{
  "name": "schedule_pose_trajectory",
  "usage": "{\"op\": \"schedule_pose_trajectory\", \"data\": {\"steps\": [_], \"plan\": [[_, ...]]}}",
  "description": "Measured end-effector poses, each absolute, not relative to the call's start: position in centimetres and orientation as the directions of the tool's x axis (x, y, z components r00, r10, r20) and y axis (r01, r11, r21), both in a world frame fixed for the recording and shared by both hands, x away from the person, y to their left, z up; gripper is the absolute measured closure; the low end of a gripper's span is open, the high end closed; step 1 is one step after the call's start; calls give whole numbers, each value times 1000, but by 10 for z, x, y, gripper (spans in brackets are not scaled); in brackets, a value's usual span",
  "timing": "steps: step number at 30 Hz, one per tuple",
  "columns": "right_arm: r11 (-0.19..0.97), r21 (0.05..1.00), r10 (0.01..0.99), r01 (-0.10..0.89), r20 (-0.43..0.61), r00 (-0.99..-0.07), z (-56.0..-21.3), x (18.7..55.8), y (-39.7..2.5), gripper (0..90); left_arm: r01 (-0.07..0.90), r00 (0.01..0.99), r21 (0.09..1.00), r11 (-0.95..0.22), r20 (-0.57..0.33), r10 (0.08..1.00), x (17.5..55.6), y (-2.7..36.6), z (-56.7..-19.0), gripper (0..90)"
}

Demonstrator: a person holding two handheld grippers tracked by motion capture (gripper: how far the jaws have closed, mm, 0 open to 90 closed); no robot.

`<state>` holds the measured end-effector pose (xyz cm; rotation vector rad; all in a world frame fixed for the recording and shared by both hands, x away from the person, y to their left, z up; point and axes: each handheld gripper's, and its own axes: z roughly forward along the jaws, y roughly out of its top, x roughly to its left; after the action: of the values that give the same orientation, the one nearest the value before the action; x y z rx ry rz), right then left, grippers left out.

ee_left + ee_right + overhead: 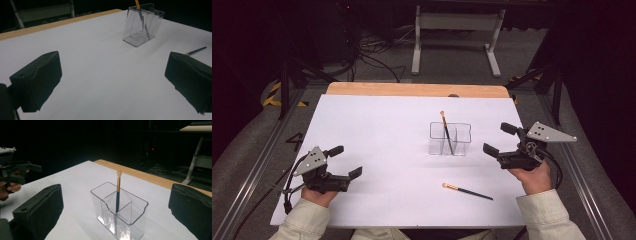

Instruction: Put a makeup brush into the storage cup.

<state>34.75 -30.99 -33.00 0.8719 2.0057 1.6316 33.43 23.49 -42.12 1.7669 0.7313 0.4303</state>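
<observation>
A clear plastic organiser (450, 138) (142, 25) (120, 212) with inner dividers stands right of the table's middle. One makeup brush (445, 131) (118, 192) leans upright in it, pale tip up. A second brush (467, 191) (196, 51) lies flat on the white table (377, 150) in front of the organiser. My left gripper (345, 161) (112, 80) is held open at the front left, with nothing between its jaws. At the right edge, beside the organiser, my right gripper (500, 138) (115, 212) is held open and empty too, facing the organiser.
A wooden strip (417, 89) runs along the table's far edge. Beyond it stand a white frame (457, 30) and cables on the floor. Metal rails flank the table on both sides.
</observation>
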Motion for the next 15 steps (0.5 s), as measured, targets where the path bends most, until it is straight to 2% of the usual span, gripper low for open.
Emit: {"op": "schedule_pose_trajectory", "data": {"steps": [3, 5, 15], "plan": [[128, 969, 689, 211, 67, -722, -330, 347, -311, 2, 260, 741, 947, -187, -71, 667, 334, 235, -421, 17], [179, 959, 684, 218, 37, -728, -328, 345, -311, 2, 265, 740, 945, -190, -73, 668, 334, 235, -422, 17], [296, 922, 670, 248, -15, -742, -322, 343, -310, 2, 266, 739, 945, -193, -71, 669, 334, 235, -422, 17]]}}
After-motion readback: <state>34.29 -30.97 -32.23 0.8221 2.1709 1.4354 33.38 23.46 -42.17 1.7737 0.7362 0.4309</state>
